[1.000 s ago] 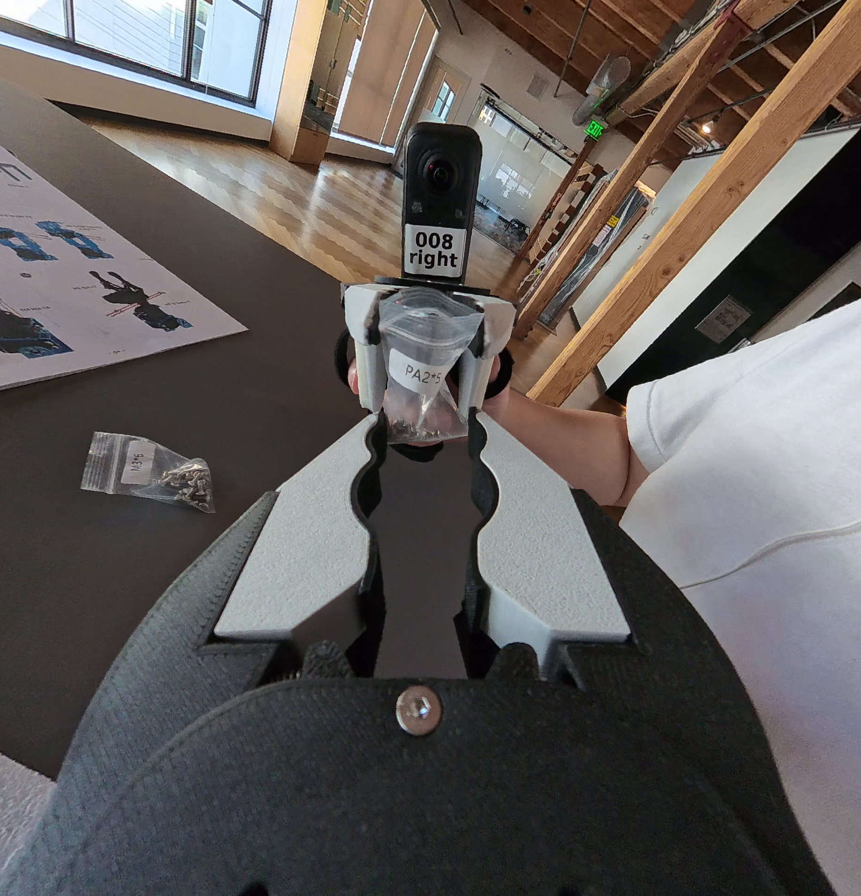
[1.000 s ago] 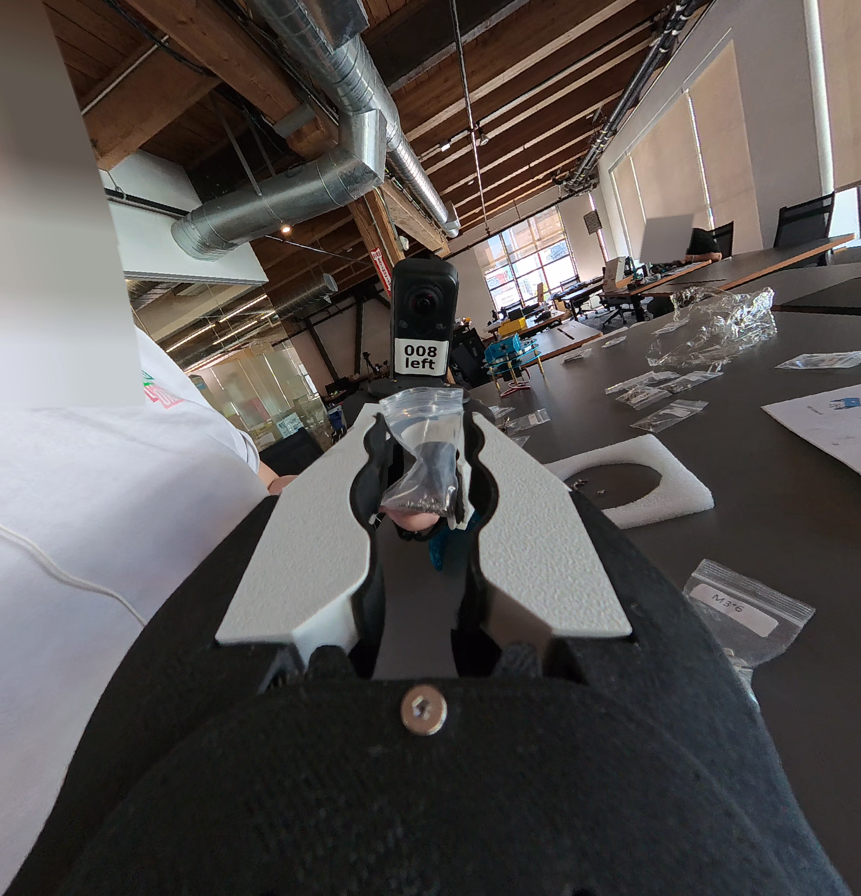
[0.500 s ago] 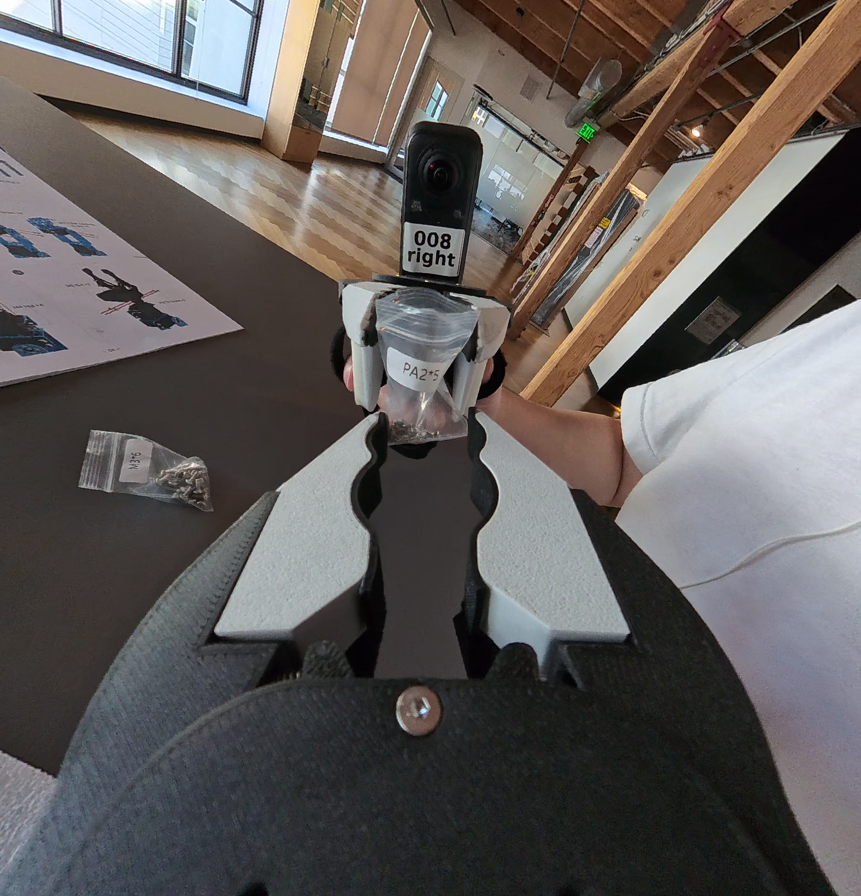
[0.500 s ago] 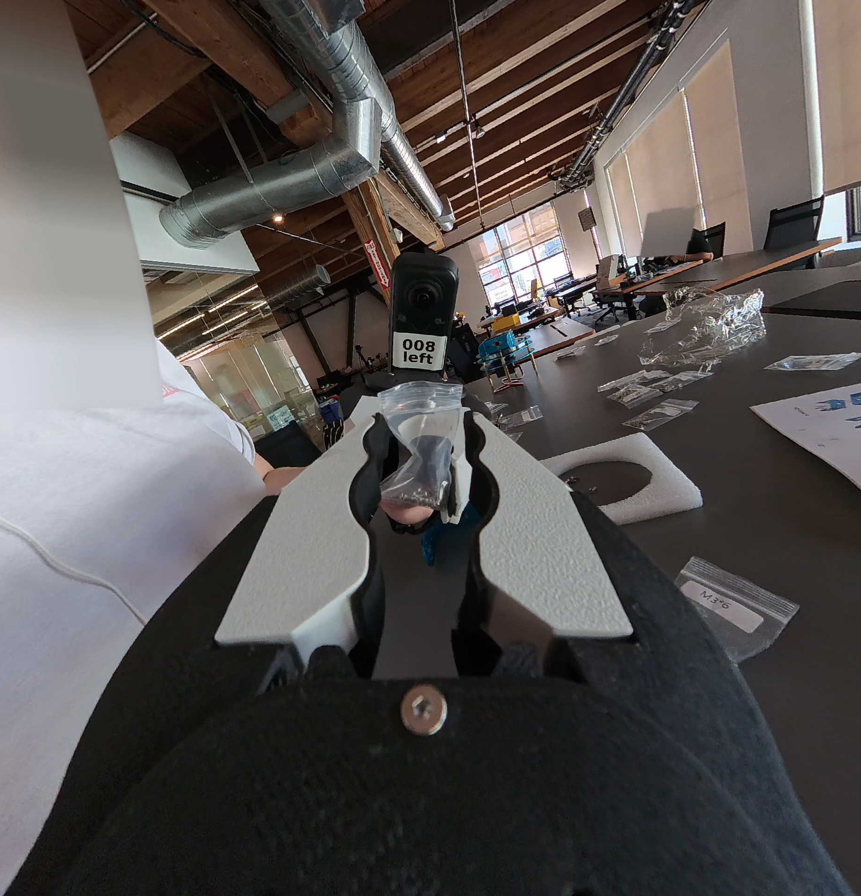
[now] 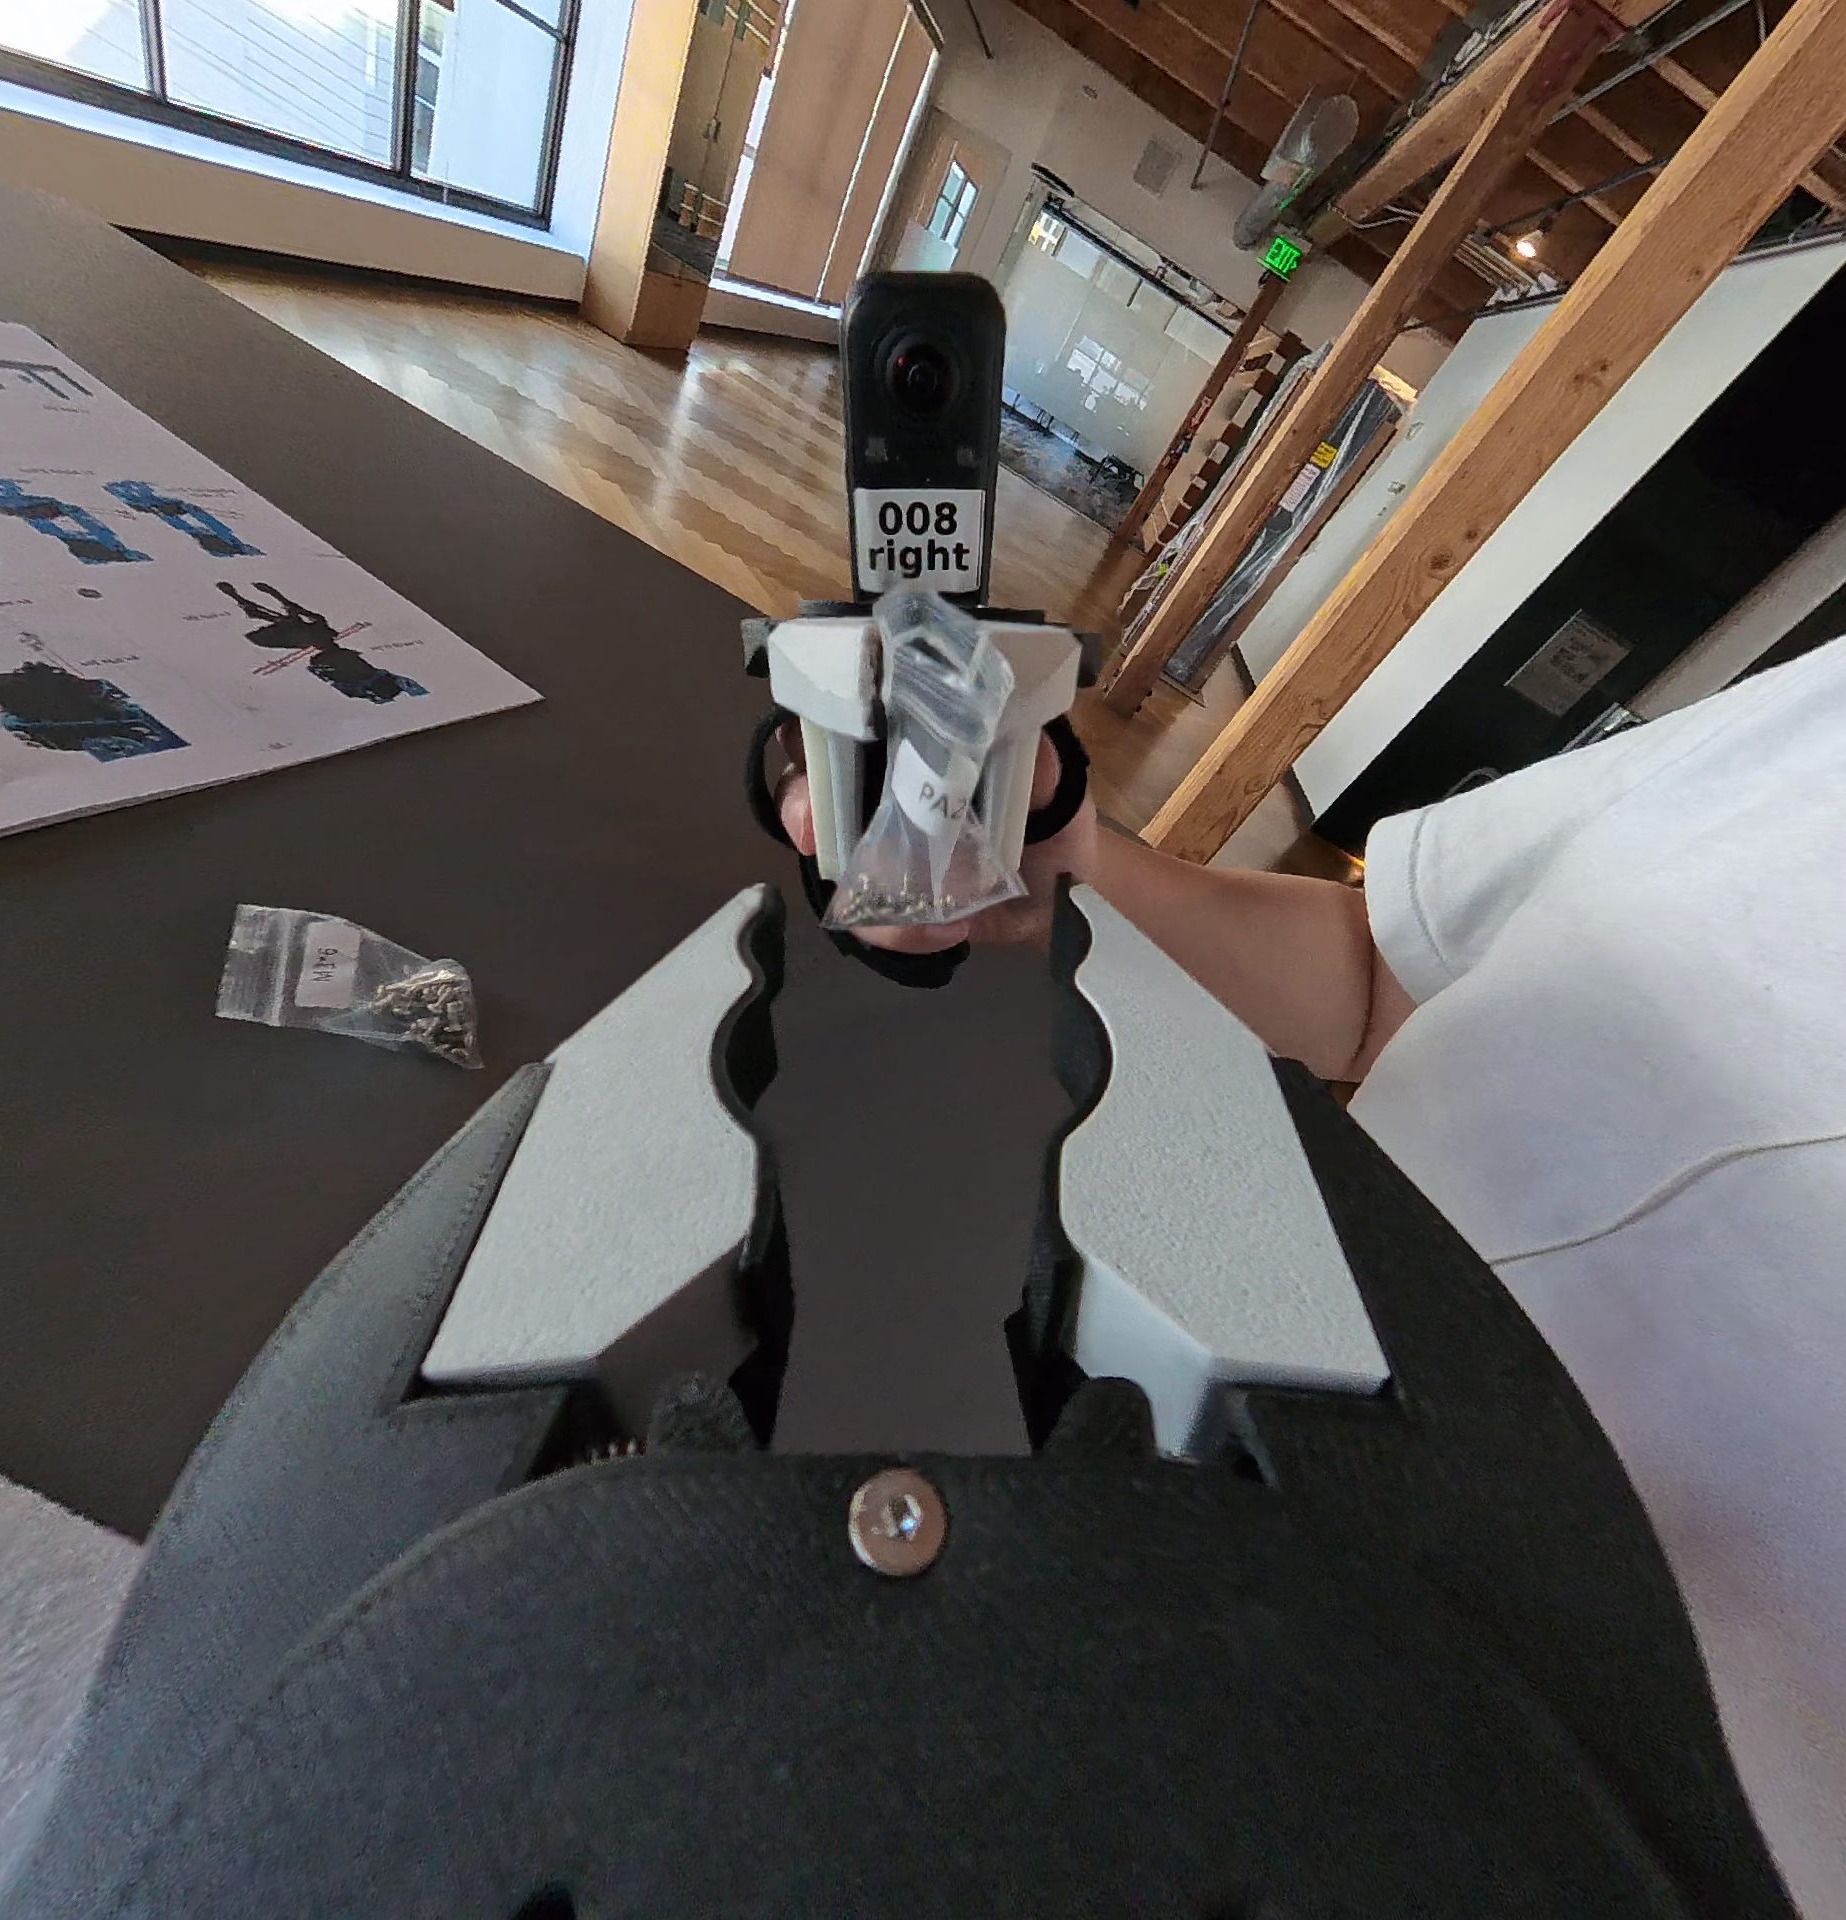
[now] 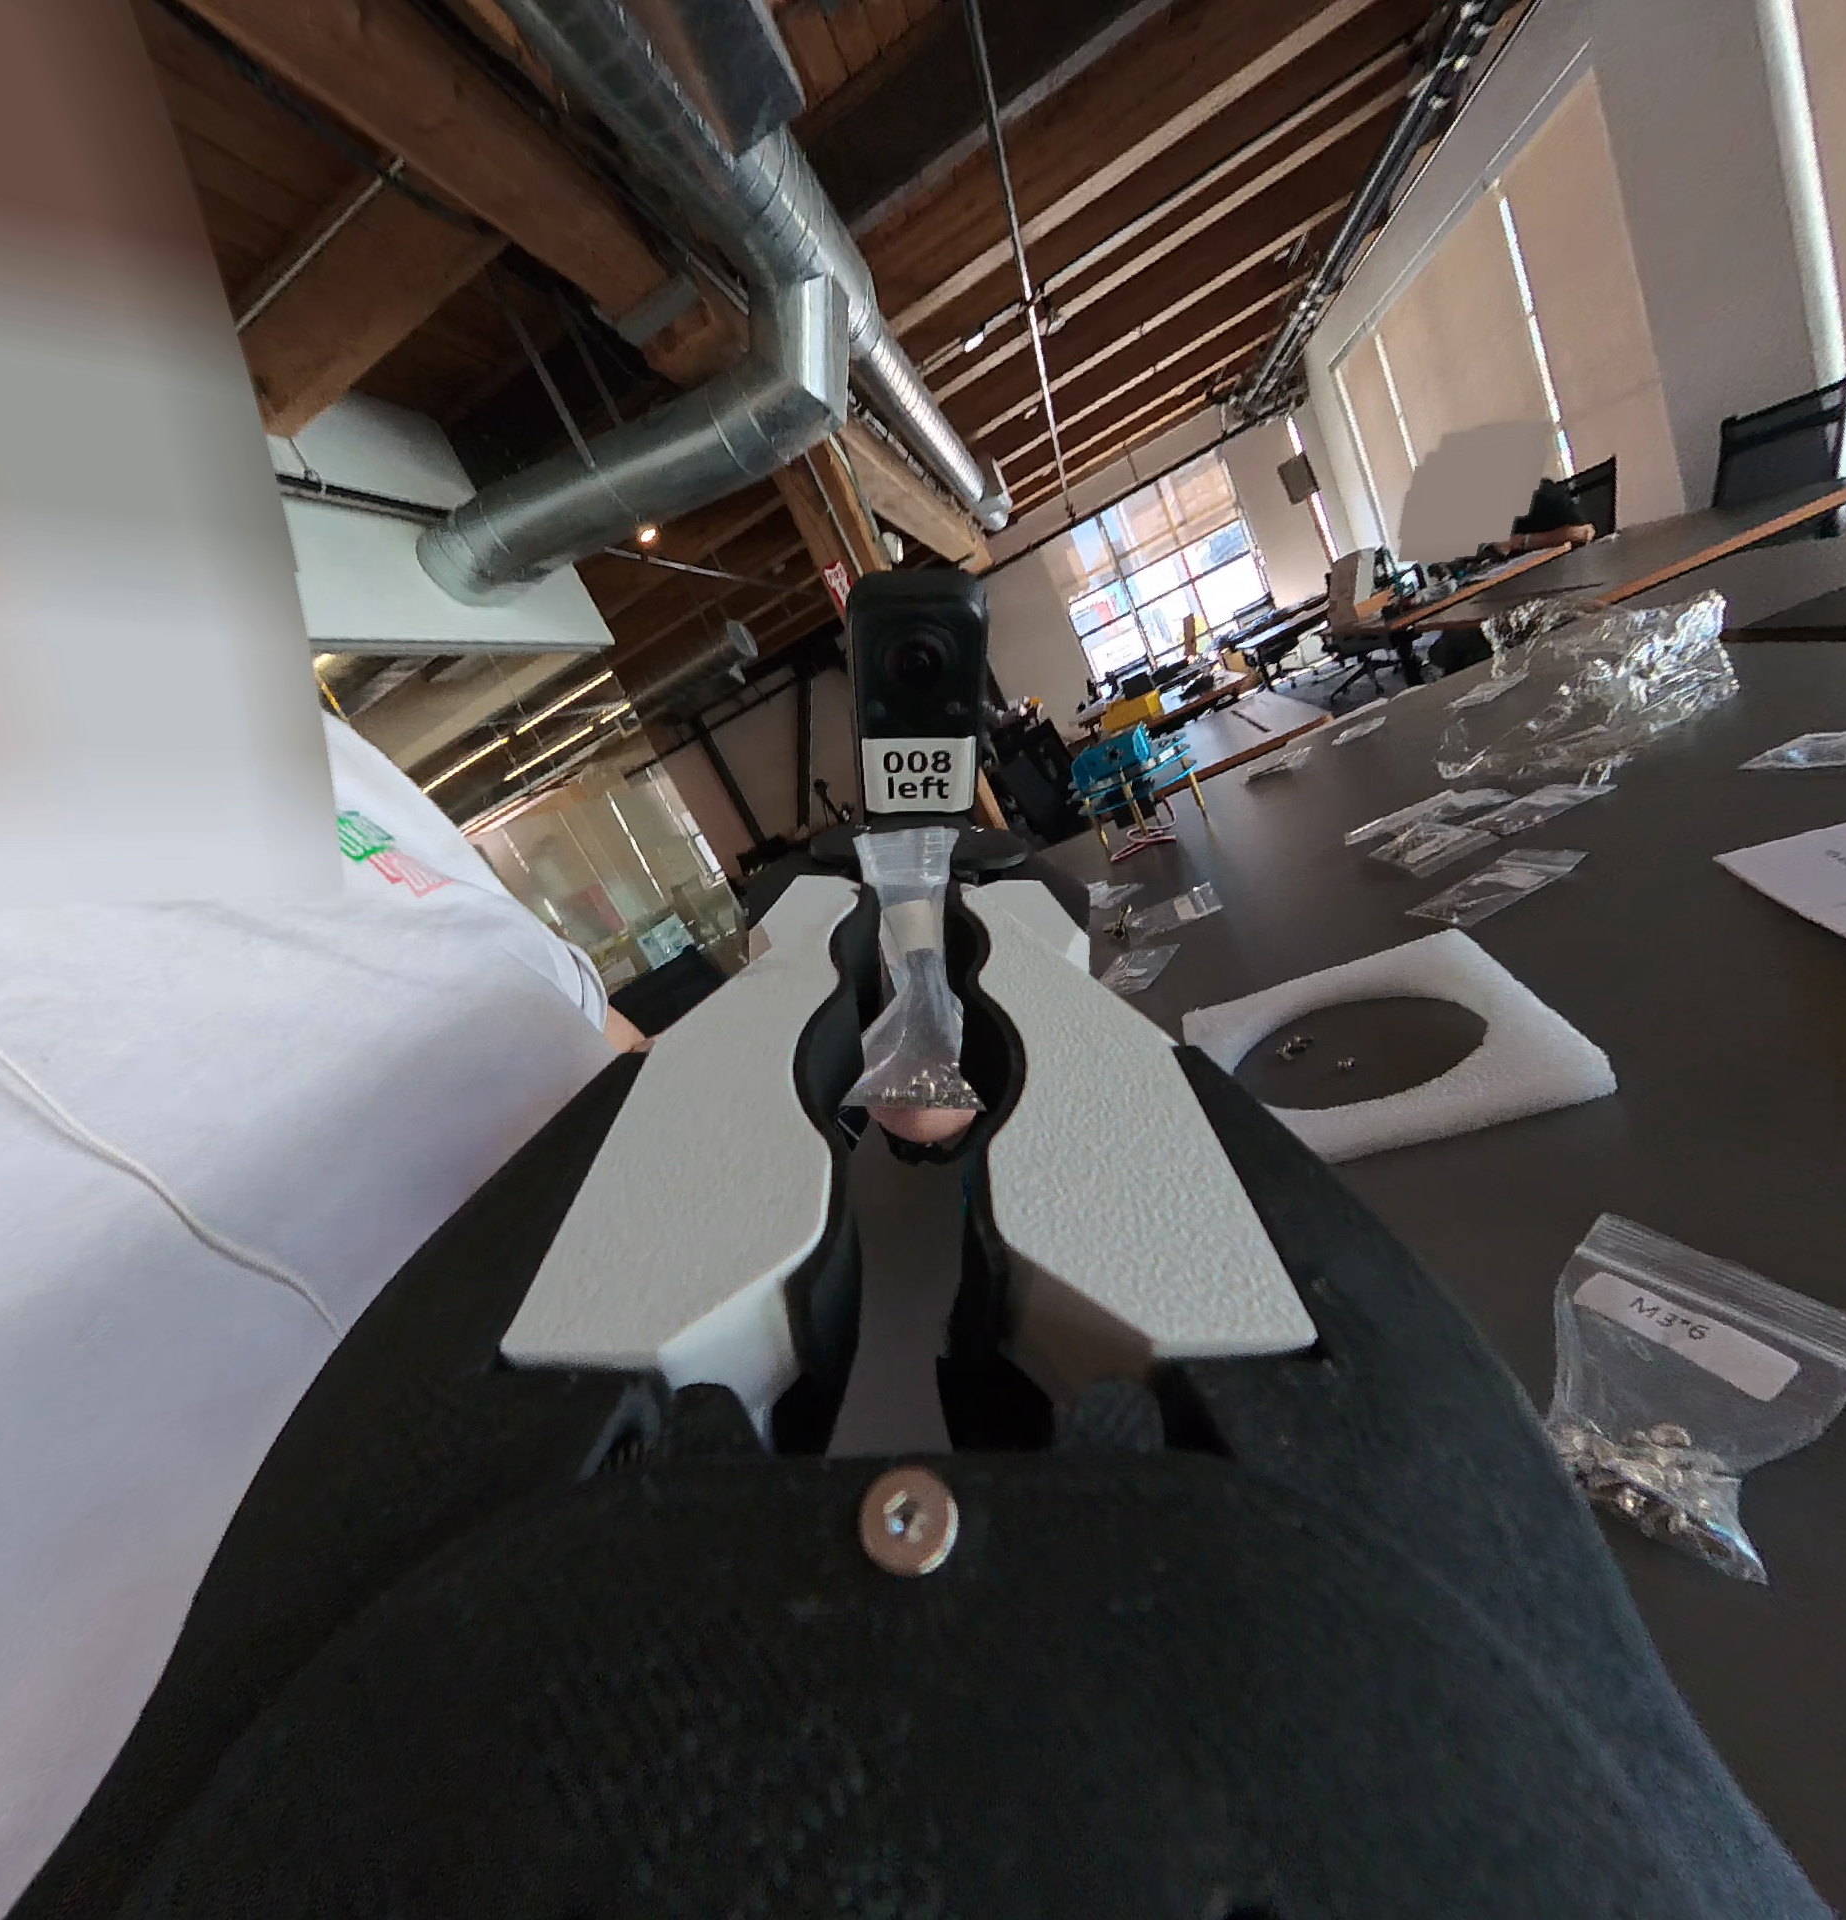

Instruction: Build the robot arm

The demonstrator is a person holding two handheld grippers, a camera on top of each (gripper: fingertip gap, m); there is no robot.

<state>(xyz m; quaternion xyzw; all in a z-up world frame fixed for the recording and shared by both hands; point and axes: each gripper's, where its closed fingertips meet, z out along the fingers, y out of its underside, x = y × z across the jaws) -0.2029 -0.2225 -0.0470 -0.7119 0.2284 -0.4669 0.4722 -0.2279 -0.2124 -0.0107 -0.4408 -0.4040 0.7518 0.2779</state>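
Note:
A small clear zip bag of tiny screws (image 5: 924, 821) hangs in the air between my two grippers. My right gripper (image 6: 916, 914) is shut on the bag's upper half, and the screws sit in the bottom corner (image 6: 914, 1086). In the left wrist view the right gripper (image 5: 934, 675) faces me with the bag pinched between its white fingers. My left gripper (image 5: 914, 909) is open, its tips on either side just below the bag and not touching it. Both are held above the dark table (image 5: 586, 883).
A second bag of screws (image 5: 347, 982) lies on the table, also in the right wrist view (image 6: 1667, 1382). A printed sheet (image 5: 171, 644) lies far left. A white foam frame (image 6: 1677, 1060), several small bags (image 6: 1470, 831) and crumpled plastic (image 6: 1605, 675) lie beyond. A person's white shirt (image 5: 1625, 1039) is close. Both grippers' tips are close together, under 4 cm apart.
My right gripper has closed on the bag and squeezed its top narrow. My left gripper has opened and let go of the bag's bottom.

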